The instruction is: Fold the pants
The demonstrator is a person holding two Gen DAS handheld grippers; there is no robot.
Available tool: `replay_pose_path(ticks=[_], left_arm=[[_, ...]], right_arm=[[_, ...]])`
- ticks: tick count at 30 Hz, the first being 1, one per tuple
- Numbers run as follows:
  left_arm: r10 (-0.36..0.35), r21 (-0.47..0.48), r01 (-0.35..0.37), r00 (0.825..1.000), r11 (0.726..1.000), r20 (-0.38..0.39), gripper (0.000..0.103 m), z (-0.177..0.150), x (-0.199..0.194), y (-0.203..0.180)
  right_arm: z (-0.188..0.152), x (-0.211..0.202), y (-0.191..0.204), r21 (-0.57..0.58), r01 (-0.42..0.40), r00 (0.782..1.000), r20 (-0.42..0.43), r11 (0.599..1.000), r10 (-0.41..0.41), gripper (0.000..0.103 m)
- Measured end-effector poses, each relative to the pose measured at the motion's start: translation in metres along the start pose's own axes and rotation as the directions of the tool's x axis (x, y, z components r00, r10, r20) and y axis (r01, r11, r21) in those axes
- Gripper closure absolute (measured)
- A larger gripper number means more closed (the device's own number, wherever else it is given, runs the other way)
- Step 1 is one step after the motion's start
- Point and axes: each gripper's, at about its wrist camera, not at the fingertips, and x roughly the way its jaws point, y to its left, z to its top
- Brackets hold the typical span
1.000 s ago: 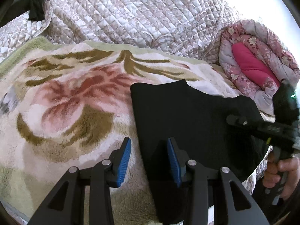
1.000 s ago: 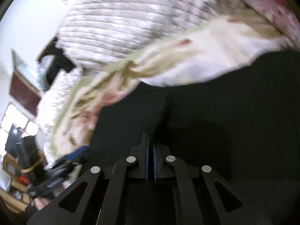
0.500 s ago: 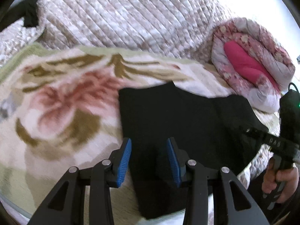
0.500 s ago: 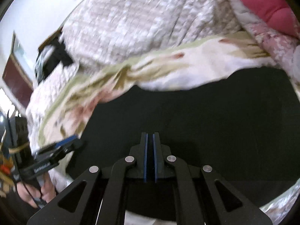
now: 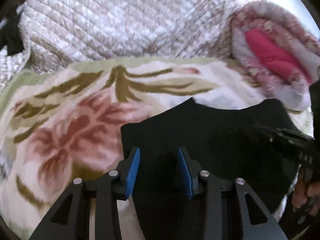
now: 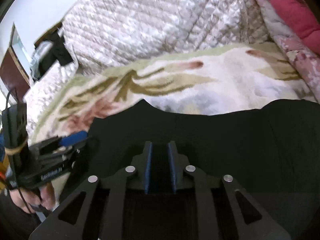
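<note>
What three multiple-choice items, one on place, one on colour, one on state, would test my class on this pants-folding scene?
1. The black pants lie on:
A. the floral blanket
B. a wooden table
C. a chair

2. The pads of the left claw are:
A. red
B. blue
C. green

3. The right claw is:
A. clamped on the pants
B. out of view
C. open

Answers: 1 A, blanket shows around the pants; 2 B, blue ribbed strips; 3 C, a gap shows between its pads.
</note>
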Motion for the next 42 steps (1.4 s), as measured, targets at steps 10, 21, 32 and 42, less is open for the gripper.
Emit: replay_pose_path(ticks=[10,21,32,42], left_arm=[[0.004,-0.002,-0.004,0.999,1.000,0.043,0.061,-0.021,-0.019,-0.007],[-0.010,-0.015,0.011,0.998,1.000,0.057,0.061,-0.084,-0.061,-0.032],[0.008,-0.012,-0.007,0.997,1.000,0.082,0.061,-0.090,-0.059,-0.034],[0.008,-0.013,-0.007,0.997,1.000,0.080,0.061,-0.090,-0.060,-0.033]], right_arm=[[-0.027,-0.031,0.000,-0.009,0.039,0.997,0.066,0.999,-0.038,0.086],[-0.090,-0.041,0.053,-0.244,0.124,0.990,0.091,0.962,-0.105,0.083],[-0.095,-0.042,0.053,-0.274,0.135,0.987,0.119,0.952,-0.106,0.082],[-0.095,-0.051,0.038,-0.204,0.197,0.975,0.141,0.959,-0.170,0.081]])
